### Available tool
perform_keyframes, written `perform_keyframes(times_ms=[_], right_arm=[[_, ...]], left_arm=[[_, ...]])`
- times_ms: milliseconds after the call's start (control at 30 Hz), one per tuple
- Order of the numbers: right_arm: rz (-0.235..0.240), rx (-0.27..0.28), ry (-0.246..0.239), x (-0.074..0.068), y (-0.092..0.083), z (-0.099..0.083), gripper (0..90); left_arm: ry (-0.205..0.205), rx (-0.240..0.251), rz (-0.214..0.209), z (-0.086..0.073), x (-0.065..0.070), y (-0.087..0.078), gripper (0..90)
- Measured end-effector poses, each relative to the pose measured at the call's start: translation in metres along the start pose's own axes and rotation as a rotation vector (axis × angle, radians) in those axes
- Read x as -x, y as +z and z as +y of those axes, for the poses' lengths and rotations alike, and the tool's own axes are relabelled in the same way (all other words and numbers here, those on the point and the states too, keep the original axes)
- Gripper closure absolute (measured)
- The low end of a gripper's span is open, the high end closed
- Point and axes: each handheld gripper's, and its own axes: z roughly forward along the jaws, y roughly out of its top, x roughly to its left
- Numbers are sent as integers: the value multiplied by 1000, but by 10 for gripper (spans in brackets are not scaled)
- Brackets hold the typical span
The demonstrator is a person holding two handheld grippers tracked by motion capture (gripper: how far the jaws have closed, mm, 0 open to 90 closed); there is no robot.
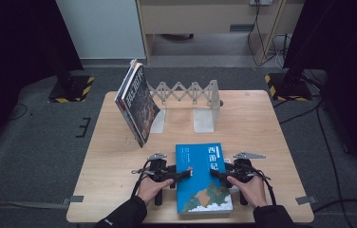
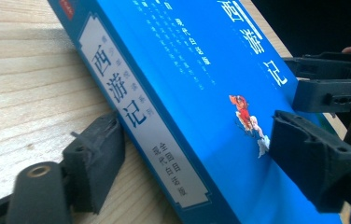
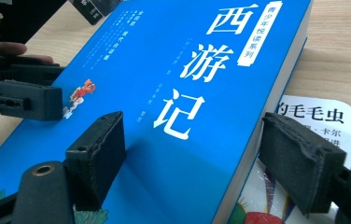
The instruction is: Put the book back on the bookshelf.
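Observation:
A blue book [image 1: 202,180] with white Chinese title characters lies flat at the front of the wooden table [image 1: 262,123]. My left gripper [image 1: 186,174] holds its spine side. In the left gripper view one pad [image 2: 96,149] sits at the spine's lower edge and the other presses the cover, so the left gripper [image 2: 197,140] is shut on the book [image 2: 187,84]. My right gripper [image 1: 216,174] holds the opposite side. There the right gripper [image 3: 194,140] has one pad on the cover [image 3: 164,93] and one pad [image 3: 299,158] against the page edge.
A thin white picture book [image 3: 313,121] lies under the blue book's right edge. At the back of the table stands a white accordion book rack [image 1: 191,92], with a dark-covered book [image 1: 138,102] leaning at its left end. Black-draped stands flank the table.

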Motion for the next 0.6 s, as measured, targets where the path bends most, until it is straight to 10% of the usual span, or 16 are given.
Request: perform_keyframes(times_ms=[600], right_arm=[[8,5,15,1,0,-1,224]], left_arm=[[-10,-30,-18,11,10,-20,384]])
